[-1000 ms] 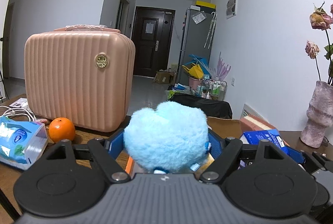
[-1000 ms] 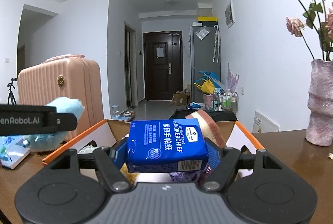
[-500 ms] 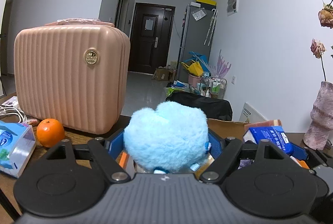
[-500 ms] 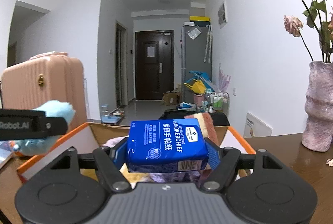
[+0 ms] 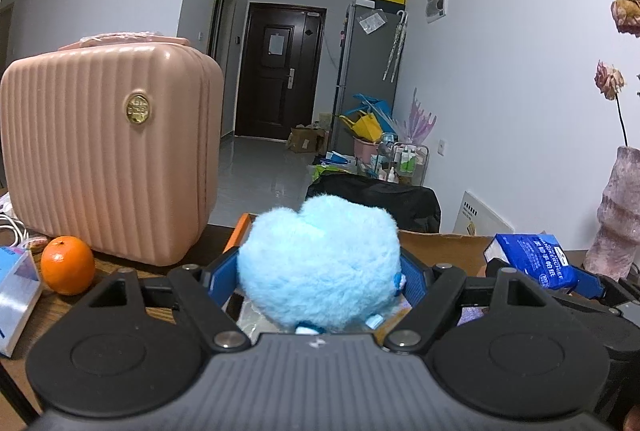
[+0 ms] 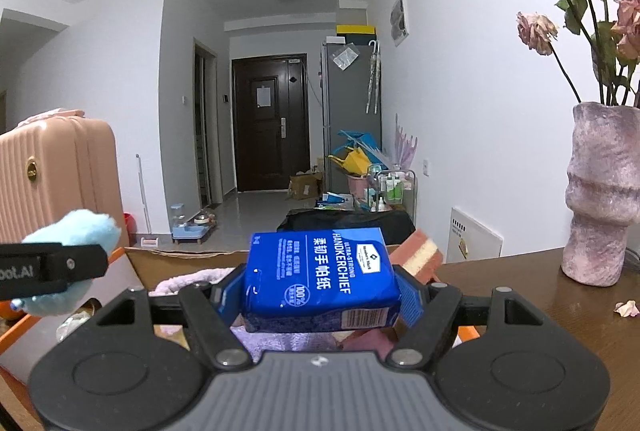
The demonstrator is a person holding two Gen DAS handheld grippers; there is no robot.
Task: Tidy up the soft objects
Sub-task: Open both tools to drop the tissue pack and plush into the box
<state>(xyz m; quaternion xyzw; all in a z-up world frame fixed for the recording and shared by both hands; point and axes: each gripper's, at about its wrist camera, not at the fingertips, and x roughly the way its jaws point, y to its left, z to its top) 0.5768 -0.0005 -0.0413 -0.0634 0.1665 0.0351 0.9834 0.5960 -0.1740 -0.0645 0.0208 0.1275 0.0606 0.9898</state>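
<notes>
A fluffy light-blue plush toy [image 5: 320, 263] fills my left gripper [image 5: 320, 279], whose blue pads press its sides; it hangs over the near left corner of an open cardboard box [image 5: 440, 247] with an orange rim. My right gripper [image 6: 322, 291] is shut on a blue pack of handkerchief tissues [image 6: 320, 279], held above the same box [image 6: 188, 263]. Inside the box lie pale pink and lilac soft cloths [image 6: 192, 277] and a pink-and-cream sponge [image 6: 420, 257]. The plush toy [image 6: 76, 231] and the left gripper's finger show at the left of the right wrist view. The tissue pack [image 5: 532, 261] shows at the right of the left wrist view.
A pink ribbed hard case [image 5: 108, 159] stands on the wooden table [image 6: 560, 319] at the left, with an orange [image 5: 67, 265] and a tissue packet [image 5: 16, 303] in front of it. A pink vase [image 6: 604, 191] with dried roses stands at the right. A fallen petal [image 6: 626, 309] lies near it.
Both grippers have moved to the right with their loads; the pink case and orange slid leftward in view, and the box now lies under both grippers.
</notes>
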